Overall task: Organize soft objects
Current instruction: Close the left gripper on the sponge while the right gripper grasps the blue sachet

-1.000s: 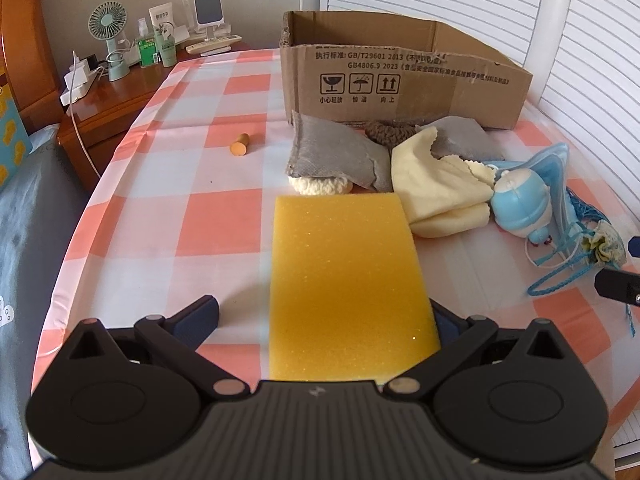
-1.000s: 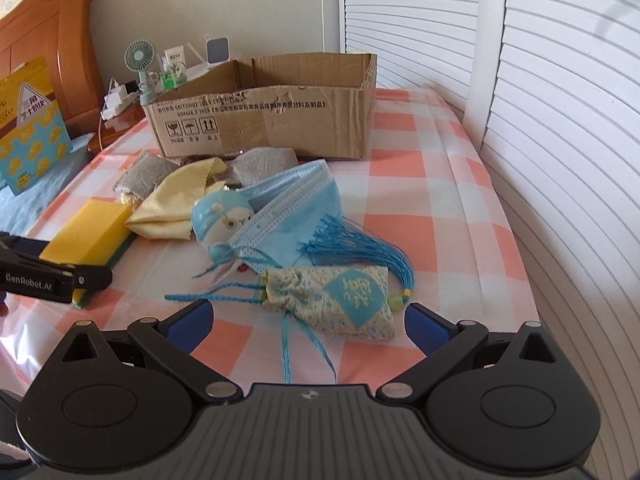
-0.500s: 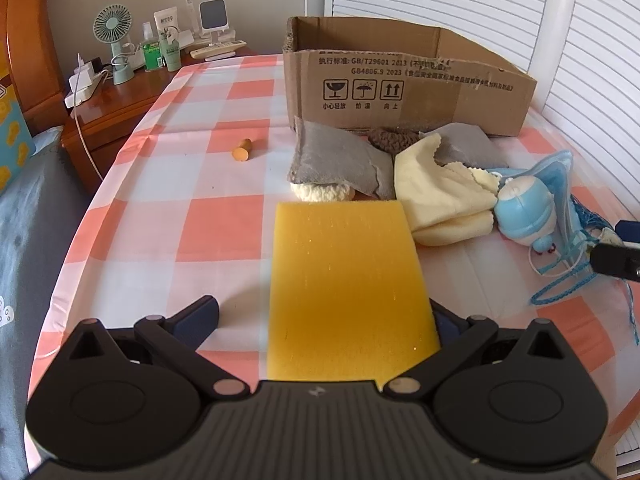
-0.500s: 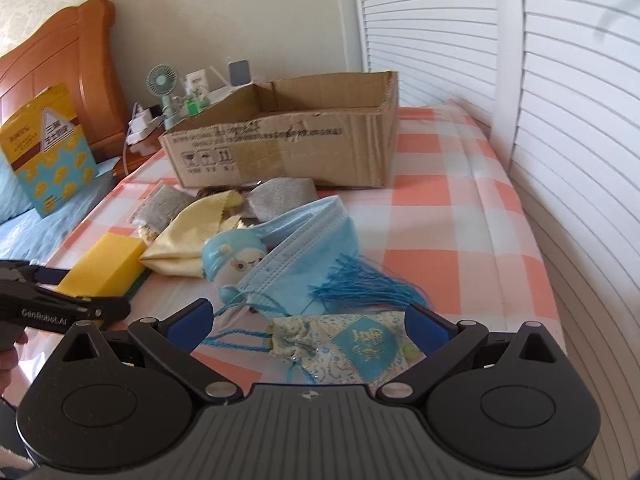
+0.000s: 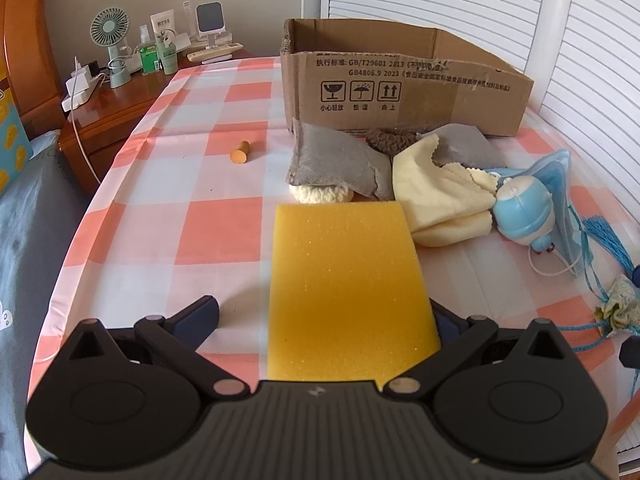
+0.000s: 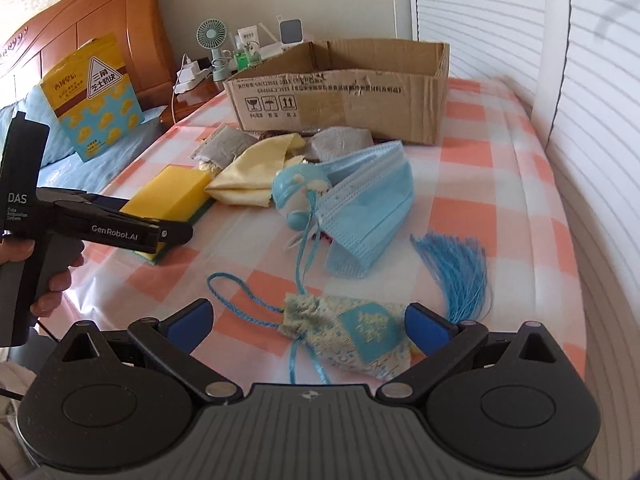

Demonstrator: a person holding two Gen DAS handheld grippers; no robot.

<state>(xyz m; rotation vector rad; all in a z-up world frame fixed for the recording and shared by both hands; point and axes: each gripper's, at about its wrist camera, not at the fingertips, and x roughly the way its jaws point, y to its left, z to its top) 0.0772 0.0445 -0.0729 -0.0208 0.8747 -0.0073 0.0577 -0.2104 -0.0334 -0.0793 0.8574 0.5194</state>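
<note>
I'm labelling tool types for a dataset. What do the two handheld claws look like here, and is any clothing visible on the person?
Both are matte black plastic with blue finger pads and round silver pivot pins. The left claw bears white "GenRobot.AI" lettering on its arm and "DAS Data Acquisition System" on its upright block, above a grey pistol handle. The right claw shows a ribbed body with a small logo. No sleeve is visible.
</note>
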